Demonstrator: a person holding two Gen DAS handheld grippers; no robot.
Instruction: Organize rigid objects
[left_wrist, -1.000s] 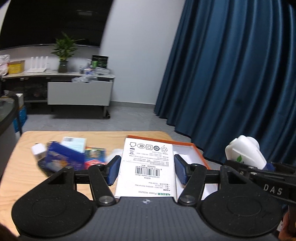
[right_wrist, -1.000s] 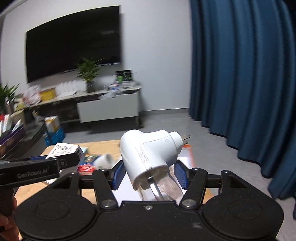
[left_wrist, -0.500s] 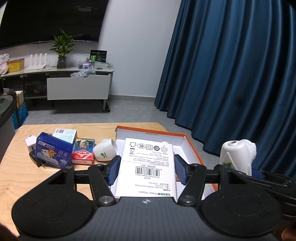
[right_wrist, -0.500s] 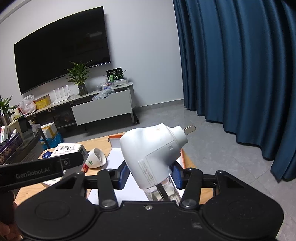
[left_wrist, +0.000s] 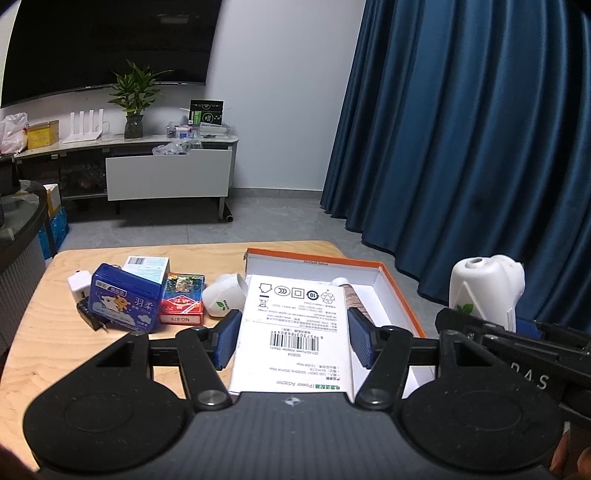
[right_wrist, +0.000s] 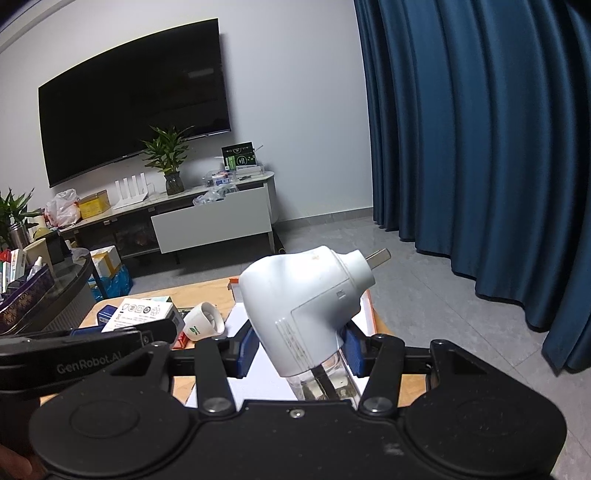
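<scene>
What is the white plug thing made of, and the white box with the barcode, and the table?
The white plug thing looks like smooth hard plastic with a soft shine; its prong looks like metal, and its clear bottle could be plastic or glass. The white box looks like matte printed cardboard, with sharp folded edges. The table shows pale wood grain, though it may be only veneer.

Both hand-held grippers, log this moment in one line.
left hand-held gripper: shut on white adapter box | right hand-held gripper: shut on white plug-in vaporizer
</scene>
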